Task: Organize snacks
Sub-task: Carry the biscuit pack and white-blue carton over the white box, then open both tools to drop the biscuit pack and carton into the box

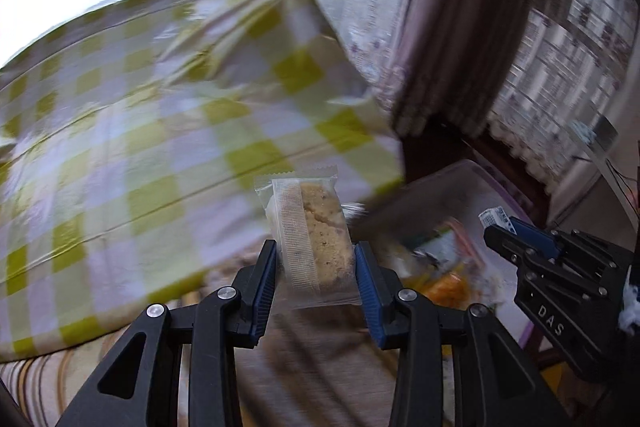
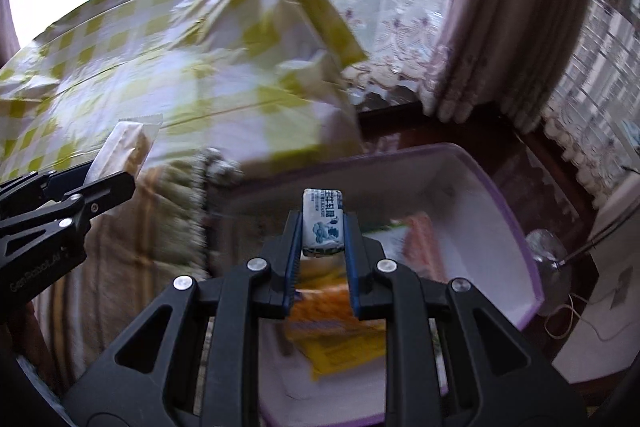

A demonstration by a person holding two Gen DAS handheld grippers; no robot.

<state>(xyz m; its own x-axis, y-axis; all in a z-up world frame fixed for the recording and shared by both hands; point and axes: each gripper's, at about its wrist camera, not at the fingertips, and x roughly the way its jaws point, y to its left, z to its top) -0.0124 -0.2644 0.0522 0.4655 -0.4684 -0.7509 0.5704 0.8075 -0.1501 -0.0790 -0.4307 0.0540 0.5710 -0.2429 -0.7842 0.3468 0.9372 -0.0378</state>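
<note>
My left gripper (image 1: 316, 259) is shut on a biscuit in a clear wrapper (image 1: 316, 227), held upright beyond the corner of the table. The same wrapped biscuit (image 2: 126, 147) shows at the left of the right wrist view, in the left gripper (image 2: 108, 179). My right gripper (image 2: 322, 227) is shut on a small white candy with blue print (image 2: 322, 223), above a white bin with a purple rim (image 2: 532, 267). In the left wrist view the right gripper (image 1: 496, 227) sits at the right, over the bin (image 1: 480, 179). Orange and green snack packs (image 2: 340, 331) lie in the bin.
A table under a yellow-and-white checked cloth (image 1: 160, 107) fills the left and middle. A striped brown fabric (image 2: 120, 267) hangs below its edge. Curtains (image 2: 500, 27) and a window stand behind. A cable (image 2: 580, 319) lies on the floor at the right.
</note>
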